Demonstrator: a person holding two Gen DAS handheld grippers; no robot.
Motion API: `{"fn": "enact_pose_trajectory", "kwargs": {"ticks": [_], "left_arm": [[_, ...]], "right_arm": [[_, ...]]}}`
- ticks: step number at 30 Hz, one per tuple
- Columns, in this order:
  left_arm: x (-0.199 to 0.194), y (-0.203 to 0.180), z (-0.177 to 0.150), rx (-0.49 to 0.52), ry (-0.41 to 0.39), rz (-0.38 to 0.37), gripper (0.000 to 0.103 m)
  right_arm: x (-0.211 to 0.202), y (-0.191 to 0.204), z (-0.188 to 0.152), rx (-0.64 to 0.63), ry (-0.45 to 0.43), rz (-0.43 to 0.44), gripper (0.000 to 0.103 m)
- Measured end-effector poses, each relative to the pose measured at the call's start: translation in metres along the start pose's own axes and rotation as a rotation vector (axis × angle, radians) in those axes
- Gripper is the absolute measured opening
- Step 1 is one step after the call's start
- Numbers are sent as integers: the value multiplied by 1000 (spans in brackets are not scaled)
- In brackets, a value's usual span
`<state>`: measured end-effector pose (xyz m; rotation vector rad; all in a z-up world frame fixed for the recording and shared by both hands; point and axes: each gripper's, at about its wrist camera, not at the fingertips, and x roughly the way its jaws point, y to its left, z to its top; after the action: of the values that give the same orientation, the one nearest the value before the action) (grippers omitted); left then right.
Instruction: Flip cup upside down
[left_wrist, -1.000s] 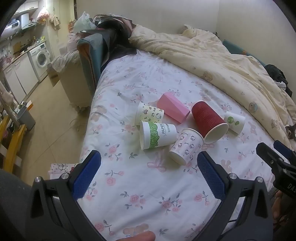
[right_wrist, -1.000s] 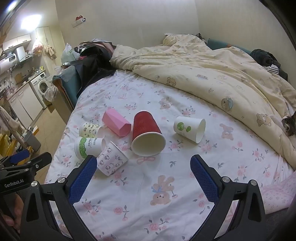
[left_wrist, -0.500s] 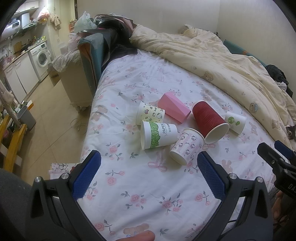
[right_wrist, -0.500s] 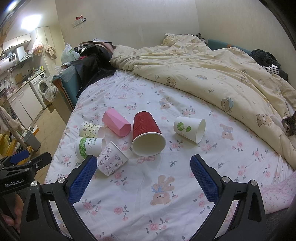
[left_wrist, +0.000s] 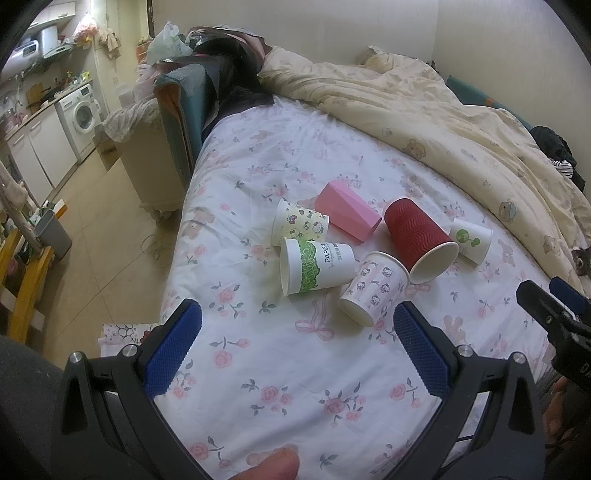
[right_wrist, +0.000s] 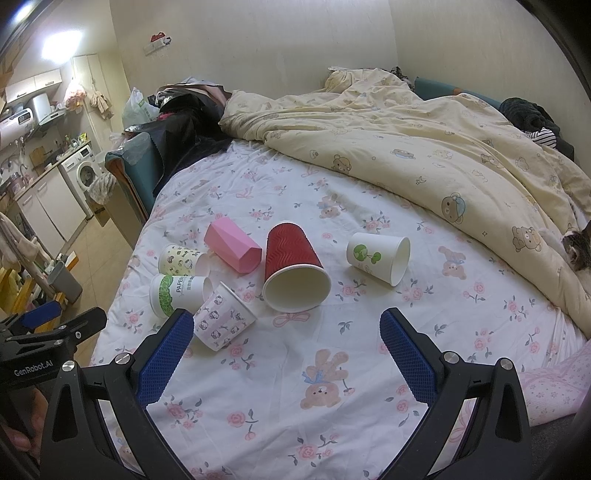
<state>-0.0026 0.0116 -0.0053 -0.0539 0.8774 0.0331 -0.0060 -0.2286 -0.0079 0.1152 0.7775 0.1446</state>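
Both tools released: left tool (left_wrist: 297, 349) and right tool (right_wrist: 286, 354) hover low in frame above bed sheet (right_wrist: 369, 369), holding nothing. Six cups lie on sides mid-frame. My pick, as judgement: red cup (right_wrist: 291, 264), mouth toward me, just right of pink cup (right_wrist: 232, 245). Kitty-print cup (right_wrist: 221, 317) sits nearest right tool's left finger. Plan: approach across red cup's ribbed wall (squeeze lightly, paper crushes), lift, rotate mouth down, set on flat patch of soft sheet.
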Motion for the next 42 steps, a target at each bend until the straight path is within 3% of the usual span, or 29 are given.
{"fn": "enact_pose_trajectory", "kwargs": {"ticks": [36,42], "left_arm": [[1,-4,0,13,3,13,103],[-5,-9,7,44,10,-18,103]], "right_arm": [[-1,0,0,1,6,-5,103],[-4,-14,1,27,-2,-30,103]]}}
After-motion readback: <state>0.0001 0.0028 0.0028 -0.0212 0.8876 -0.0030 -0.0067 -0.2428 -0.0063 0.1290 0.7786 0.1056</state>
